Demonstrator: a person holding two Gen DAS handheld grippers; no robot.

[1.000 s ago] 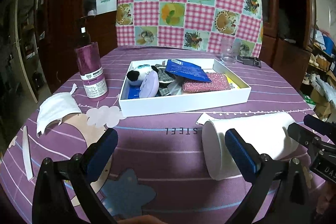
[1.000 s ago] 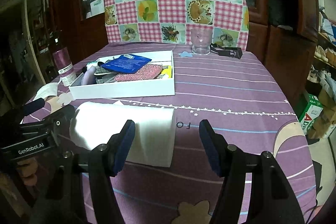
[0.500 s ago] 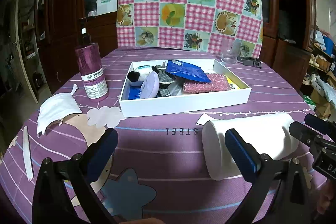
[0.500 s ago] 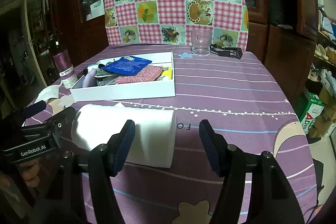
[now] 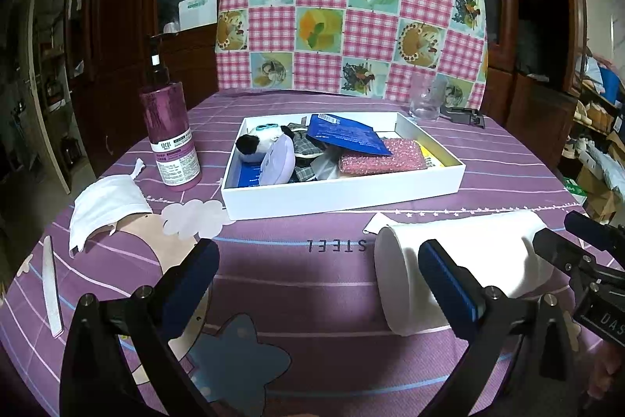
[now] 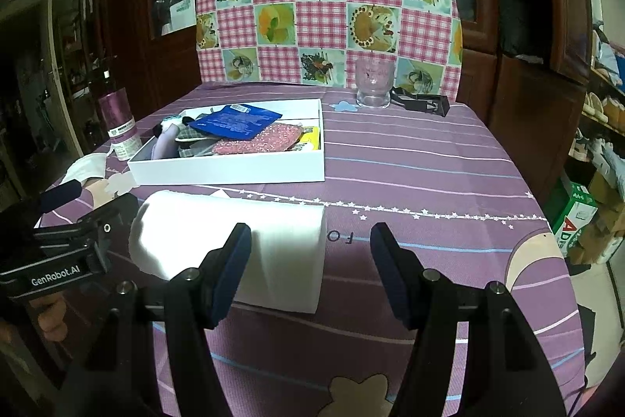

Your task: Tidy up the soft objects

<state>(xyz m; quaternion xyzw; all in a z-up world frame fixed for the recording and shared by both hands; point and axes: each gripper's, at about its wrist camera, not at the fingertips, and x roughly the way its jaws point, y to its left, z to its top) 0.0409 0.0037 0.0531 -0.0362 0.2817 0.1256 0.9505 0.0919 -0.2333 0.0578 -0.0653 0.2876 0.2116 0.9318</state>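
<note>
Ahead of me a pink checked cloth [image 5: 351,2] with fruit and cake squares hangs upright at the far edge of the surface [image 6: 410,182], which wears a purple striped cover. Dark wooden cabinets [image 5: 125,26] with glass doors stand behind it on both sides. To my right, cluttered shelves [image 6: 603,104] and cardboard boxes [image 6: 582,217] on the floor. The room is dim.
</note>
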